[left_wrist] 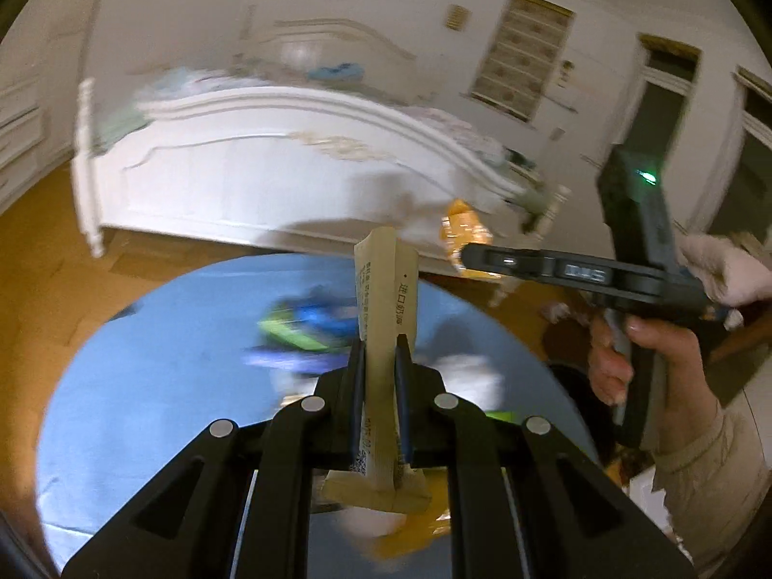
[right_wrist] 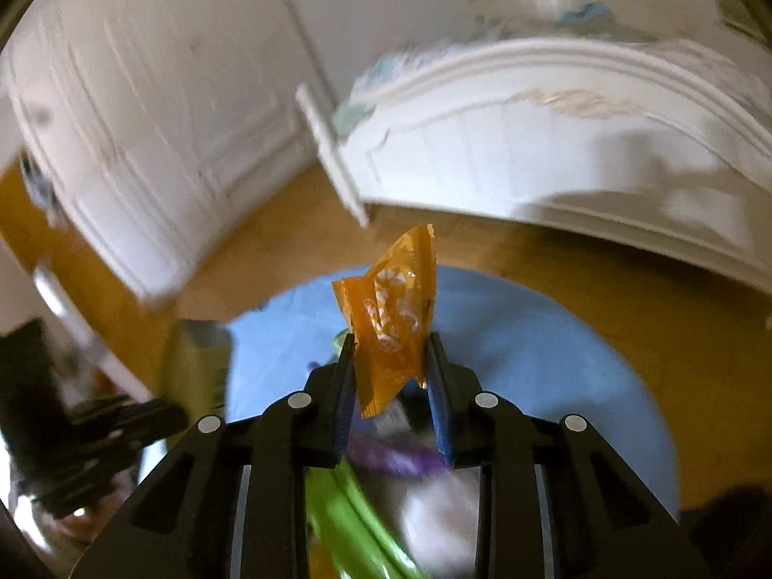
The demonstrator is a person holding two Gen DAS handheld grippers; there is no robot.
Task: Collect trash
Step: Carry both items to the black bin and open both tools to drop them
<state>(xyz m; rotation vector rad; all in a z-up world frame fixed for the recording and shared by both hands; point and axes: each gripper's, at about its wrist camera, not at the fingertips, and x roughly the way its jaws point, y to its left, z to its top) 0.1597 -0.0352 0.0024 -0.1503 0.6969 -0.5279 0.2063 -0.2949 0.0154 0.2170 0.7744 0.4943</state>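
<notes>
While your left gripper pinches a tan packet, your right gripper clamps an orange wrapper.

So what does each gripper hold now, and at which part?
The left gripper holds a tan paper packet, clamped across its middle. The right gripper holds an orange wrapper, pinched across its lower half.

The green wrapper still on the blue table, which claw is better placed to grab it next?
Neither looks free yet. The left claw clamps a tan packet, and the right claw pinches an orange wrapper. Whichever drops its piece first could take the green wrapper.
</notes>
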